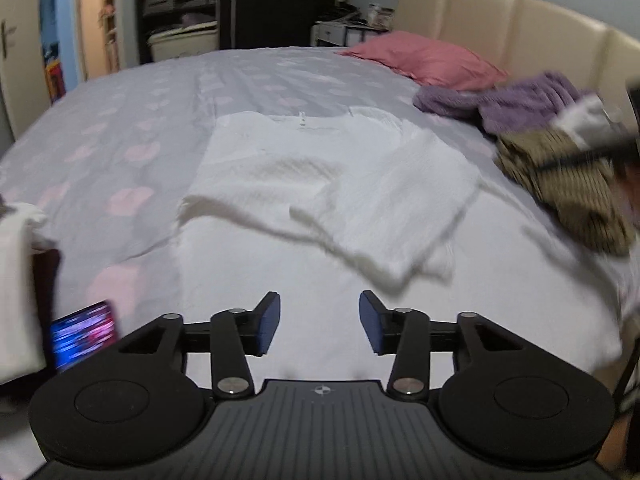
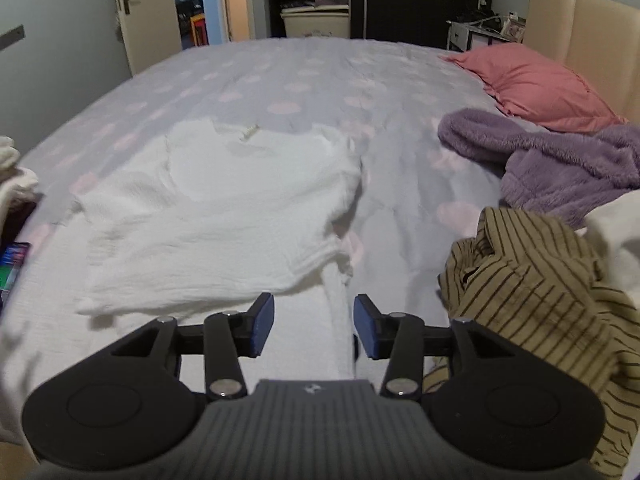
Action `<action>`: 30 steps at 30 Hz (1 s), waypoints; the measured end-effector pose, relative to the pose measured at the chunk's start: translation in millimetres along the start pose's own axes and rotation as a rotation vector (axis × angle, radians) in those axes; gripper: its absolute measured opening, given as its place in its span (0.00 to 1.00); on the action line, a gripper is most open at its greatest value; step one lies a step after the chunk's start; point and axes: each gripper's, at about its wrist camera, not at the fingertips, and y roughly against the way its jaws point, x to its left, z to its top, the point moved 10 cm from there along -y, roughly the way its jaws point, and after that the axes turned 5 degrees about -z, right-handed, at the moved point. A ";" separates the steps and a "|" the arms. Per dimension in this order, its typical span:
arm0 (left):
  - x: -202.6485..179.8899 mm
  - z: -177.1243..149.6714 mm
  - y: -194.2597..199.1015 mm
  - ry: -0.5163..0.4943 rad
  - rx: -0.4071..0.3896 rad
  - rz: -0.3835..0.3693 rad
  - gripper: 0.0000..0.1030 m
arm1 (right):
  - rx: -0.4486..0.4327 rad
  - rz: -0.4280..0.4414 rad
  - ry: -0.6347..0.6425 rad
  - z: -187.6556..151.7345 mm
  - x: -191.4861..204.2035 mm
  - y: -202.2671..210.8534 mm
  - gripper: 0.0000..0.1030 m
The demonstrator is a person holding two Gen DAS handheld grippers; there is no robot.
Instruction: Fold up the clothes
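Note:
A white textured shirt (image 1: 320,184) lies spread on the bed, its right side folded over the middle; it also shows in the right wrist view (image 2: 224,216). My left gripper (image 1: 319,322) is open and empty, above the near lower part of the shirt. My right gripper (image 2: 314,326) is open and empty, over the shirt's near right edge. A striped olive garment (image 2: 536,304) lies crumpled at the right, also seen in the left wrist view (image 1: 560,184). A purple fleece garment (image 2: 560,164) lies behind it.
The bed (image 2: 320,80) has a pale sheet with pink spots. A pink pillow (image 2: 536,80) lies by the headboard (image 1: 520,28). A lit phone (image 1: 82,334) lies at the bed's near left. White clothes (image 1: 16,280) hang at the left edge. Shelves and a nightstand stand behind.

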 end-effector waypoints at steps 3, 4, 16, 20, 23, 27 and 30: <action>-12.1 -23.6 24.6 -0.067 0.037 -0.005 0.44 | 0.026 0.046 0.015 -8.7 19.6 23.3 0.48; -16.5 -32.0 31.9 -0.086 0.051 -0.009 0.45 | 0.041 0.060 0.045 -15.0 30.6 30.1 0.48; -45.9 -144.2 65.5 -0.100 0.176 -0.076 0.48 | 0.069 0.236 0.520 -164.9 198.4 77.8 0.48; -34.6 -160.8 58.4 -0.057 0.210 -0.064 0.48 | 0.115 0.249 0.468 -190.8 221.9 63.6 0.47; -24.6 -168.5 53.2 -0.017 0.228 -0.052 0.48 | 0.095 0.255 0.444 -190.6 226.8 63.6 0.48; -11.0 -176.6 45.7 0.061 0.248 -0.052 0.48 | 0.077 0.246 0.403 -181.8 213.2 62.7 0.49; -4.5 -176.2 38.9 0.150 0.245 -0.086 0.48 | 0.081 0.225 0.353 -177.7 201.5 57.7 0.49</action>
